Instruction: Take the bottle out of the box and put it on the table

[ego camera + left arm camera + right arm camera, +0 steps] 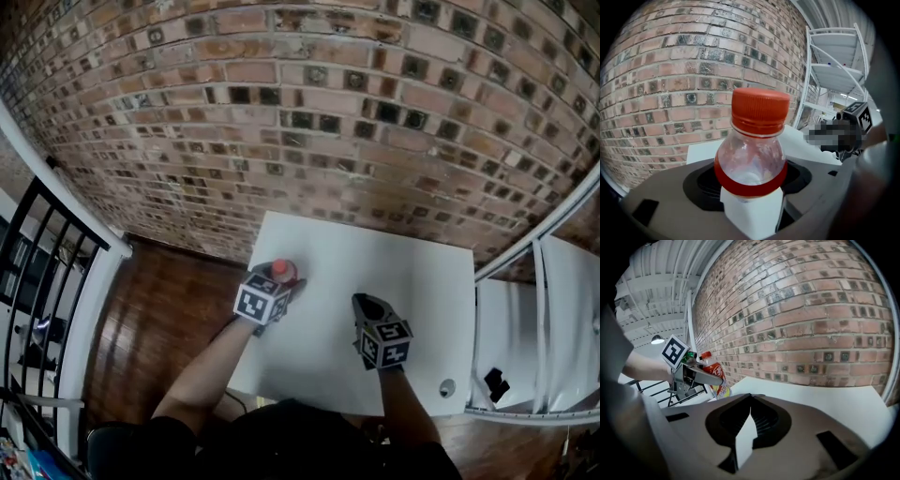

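Forearms stretched up from the bottom of the head view, each ending in a gripper over the white table (403, 272). On the person's left, the left gripper (287, 279) was clamped on the bottle (284, 271). Its own view showed the clear neck and orange-red cap standing up between the jaws, with the pads pressed against the body below the red band. The right gripper (367, 306) hung over the middle of the table, apart from the bottle, with its jaws together and nothing between them.

No box showed in any view, so the bottle looked already lifted out, and that part of the task seemed done. From the right gripper view the bottle leaned in the grip, its base low over the table's left part. Whether it touched the surface could not be told. What appeared to be left was to stand it upright on the table and let it go. A brick wall (300, 112) rose behind the table, and a white shelf rack (562, 319) stood to the right.
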{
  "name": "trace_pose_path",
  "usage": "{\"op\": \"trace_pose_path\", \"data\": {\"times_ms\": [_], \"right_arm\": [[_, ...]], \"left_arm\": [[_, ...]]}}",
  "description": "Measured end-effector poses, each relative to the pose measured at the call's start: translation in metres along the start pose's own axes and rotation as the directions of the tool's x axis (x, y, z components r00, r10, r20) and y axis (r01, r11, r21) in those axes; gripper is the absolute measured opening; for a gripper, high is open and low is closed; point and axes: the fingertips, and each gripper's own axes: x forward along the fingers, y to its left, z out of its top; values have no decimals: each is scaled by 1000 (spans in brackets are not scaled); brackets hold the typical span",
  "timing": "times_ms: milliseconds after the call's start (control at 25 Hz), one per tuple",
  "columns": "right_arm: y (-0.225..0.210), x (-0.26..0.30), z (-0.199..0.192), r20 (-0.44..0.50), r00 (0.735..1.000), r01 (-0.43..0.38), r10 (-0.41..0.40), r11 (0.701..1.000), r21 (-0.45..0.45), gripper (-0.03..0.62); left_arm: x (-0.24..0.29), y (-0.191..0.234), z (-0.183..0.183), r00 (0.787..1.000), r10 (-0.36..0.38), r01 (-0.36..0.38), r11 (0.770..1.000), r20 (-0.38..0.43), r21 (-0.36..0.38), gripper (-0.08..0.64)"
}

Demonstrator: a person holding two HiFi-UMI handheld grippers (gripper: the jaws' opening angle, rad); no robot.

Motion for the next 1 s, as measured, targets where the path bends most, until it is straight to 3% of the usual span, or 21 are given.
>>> {"op": "trace_pose_path", "data": {"times_ms": [200, 400, 720, 1000], "right_arm": [[-31, 18, 4, 12, 1000, -23, 23, 999, 27, 5], [-49, 32, 4, -13, 999, -29, 29, 999, 23, 5], [-54, 45, 0, -39, 998, -53, 54, 998, 19, 5], [-52, 43, 1, -37, 998, -53, 53, 999, 10, 5]], "left_arm": [[36, 23, 0, 997, 67, -66, 997, -32, 25, 314], [62, 39, 7, 995, 89, -89, 996, -40, -5, 315], [84, 34, 8, 995, 86, -84, 996, -44, 35, 319], [84, 36, 8, 993, 117, -117, 993, -14, 15, 336]]}}
